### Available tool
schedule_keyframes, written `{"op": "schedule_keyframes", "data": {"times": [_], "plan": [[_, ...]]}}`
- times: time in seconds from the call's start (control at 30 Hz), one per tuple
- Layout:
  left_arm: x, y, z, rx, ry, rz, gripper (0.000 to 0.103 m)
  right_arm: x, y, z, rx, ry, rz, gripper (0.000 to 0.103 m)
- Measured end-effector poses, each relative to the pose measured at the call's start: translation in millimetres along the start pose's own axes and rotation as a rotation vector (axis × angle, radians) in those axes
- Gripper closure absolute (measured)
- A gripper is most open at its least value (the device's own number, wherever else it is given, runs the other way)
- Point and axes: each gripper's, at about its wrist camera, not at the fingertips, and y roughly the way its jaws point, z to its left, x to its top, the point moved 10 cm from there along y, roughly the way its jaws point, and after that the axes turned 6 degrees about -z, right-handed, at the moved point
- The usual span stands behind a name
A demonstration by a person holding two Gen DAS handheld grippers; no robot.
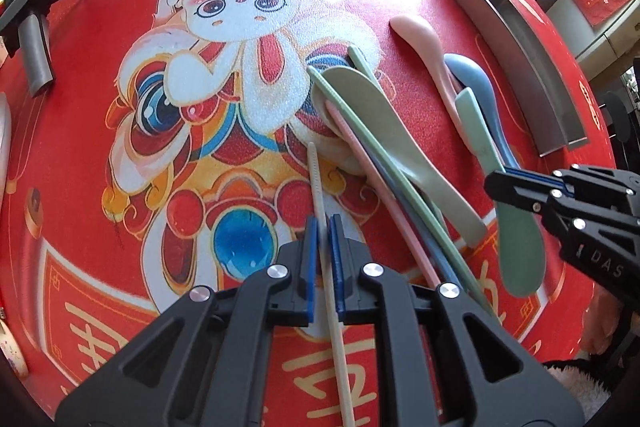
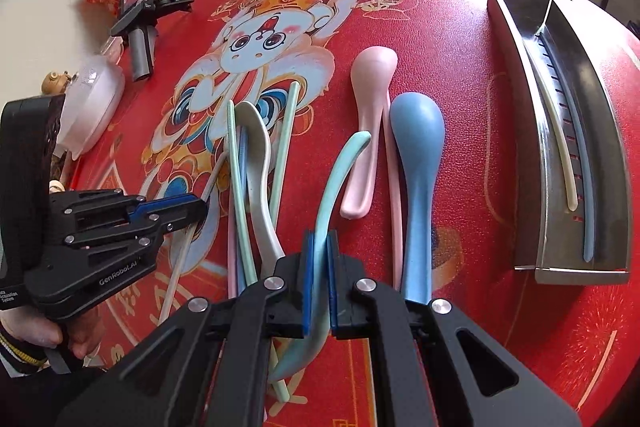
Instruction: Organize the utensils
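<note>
My left gripper is shut on a cream chopstick that runs forward between its blue pads; it also shows in the right wrist view. My right gripper is shut on the handle of a mint-green spoon; it shows in the left wrist view over that spoon. A pile of a pale spoon and green, pink and blue chopsticks lies between the grippers. A pink spoon and a blue spoon lie further right.
A steel divided utensil tray stands at the right and holds a cream and a blue chopstick. A spare handheld gripper, a white lidded dish and snack bags sit at the far left on the red printed mat.
</note>
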Motion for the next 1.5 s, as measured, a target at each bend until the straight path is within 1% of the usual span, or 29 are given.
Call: {"op": "schedule_keyframes", "data": {"times": [0.2,0.3,0.4,0.47,0.5,0.57,0.77,0.9,0.97,1.1,1.27,1.37,1.5], "plan": [[-17,-5,1,-0.025,-0.013,0.053,0.091,-3,0,5,0.010,-0.012,0.008,0.097],[-27,-8,1,-0.022,-0.005,0.058,0.091,-3,-2,5,0.010,-0.012,0.004,0.097],[-34,-11,1,-0.003,0.013,0.052,0.092,-3,-3,5,0.010,-0.009,0.000,0.097],[-34,-12,0,-0.004,0.015,0.049,0.093,-3,-3,5,0.010,-0.010,-0.001,0.097],[-32,-11,1,-0.026,-0.001,0.047,0.093,-2,-4,6,0.011,-0.012,-0.001,0.097],[-29,-14,4,-0.047,-0.033,0.034,0.094,-1,-6,6,0.012,-0.015,-0.007,0.097],[-3,-41,10,-0.126,-0.113,-0.028,0.094,6,-19,5,0.022,0.000,-0.040,0.097],[16,-57,5,-0.159,-0.123,-0.066,0.094,11,-27,4,0.022,0.007,-0.062,0.097],[23,-63,-4,-0.169,-0.116,-0.079,0.094,12,-30,2,0.022,0.013,-0.068,0.097],[28,-64,-11,-0.171,-0.096,-0.084,0.094,11,-31,-3,0.016,0.029,-0.071,0.097],[23,-62,-12,-0.166,-0.081,-0.075,0.094,11,-33,-4,0.015,0.037,-0.076,0.097],[14,-46,-9,-0.137,-0.060,-0.044,0.094,10,-31,-5,0.016,0.041,-0.069,0.097],[-3,-20,-1,-0.076,-0.037,-0.008,0.094,9,-30,-4,0.015,0.037,-0.064,0.097]]}}
